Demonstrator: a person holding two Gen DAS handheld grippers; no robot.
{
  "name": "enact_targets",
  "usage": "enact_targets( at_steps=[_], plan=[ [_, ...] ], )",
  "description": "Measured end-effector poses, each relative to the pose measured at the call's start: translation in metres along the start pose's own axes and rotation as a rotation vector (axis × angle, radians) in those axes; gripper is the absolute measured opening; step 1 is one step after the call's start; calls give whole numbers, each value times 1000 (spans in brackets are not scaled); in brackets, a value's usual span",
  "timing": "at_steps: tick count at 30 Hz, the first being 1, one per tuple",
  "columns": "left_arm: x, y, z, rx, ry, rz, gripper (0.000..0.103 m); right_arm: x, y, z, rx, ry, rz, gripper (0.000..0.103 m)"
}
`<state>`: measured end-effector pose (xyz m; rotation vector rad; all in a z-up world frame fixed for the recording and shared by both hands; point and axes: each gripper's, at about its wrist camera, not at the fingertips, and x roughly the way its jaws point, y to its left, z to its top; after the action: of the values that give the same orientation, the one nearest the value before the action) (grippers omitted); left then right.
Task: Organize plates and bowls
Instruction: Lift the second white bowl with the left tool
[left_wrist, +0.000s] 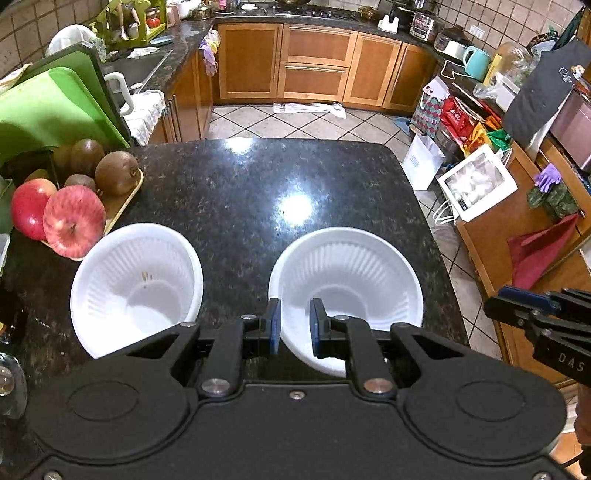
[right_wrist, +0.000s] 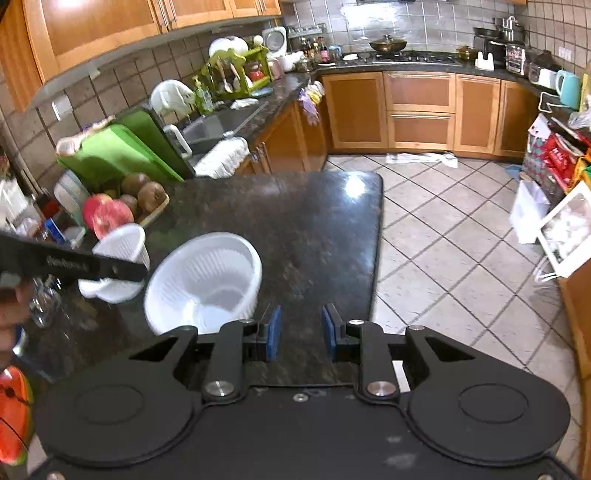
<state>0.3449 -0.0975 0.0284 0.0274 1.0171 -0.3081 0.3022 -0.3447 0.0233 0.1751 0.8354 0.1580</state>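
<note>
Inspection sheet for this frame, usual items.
Surface: black stone counter, glossy, with glare spots.
Job's things: two white ribbed bowls, upright and apart; right bowl, left bowl beside the fruit. No plates seen on the counter.
Clutter: apples and kiwis on a tray at the left edge; green boards behind them.
Grippers: left tool shut on the right bowl's near-left rim. Right tool open, nothing between its pads, counter below.
Cables: nothing seen.
Surroundings: tiled floor, wooden cabinets, bags on the floor to the right.
</note>
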Motion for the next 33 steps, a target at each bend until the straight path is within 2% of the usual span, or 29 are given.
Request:
enact_targets(
  at_steps=[5,13,26,33],
  plan=[
    [9,-3,8,-5,4,10,21,16,7,17,15,-3,39,25],
    [20,-5,11,-10,15,10,21,42,15,29,-1,48,60,23],
    [35,4,12,-42,35,34,21,65,22,30,-10,112,61,21],
    [45,-3,10,-25,45,44,21,73,26,26,-13,128,53,18]
  ],
)
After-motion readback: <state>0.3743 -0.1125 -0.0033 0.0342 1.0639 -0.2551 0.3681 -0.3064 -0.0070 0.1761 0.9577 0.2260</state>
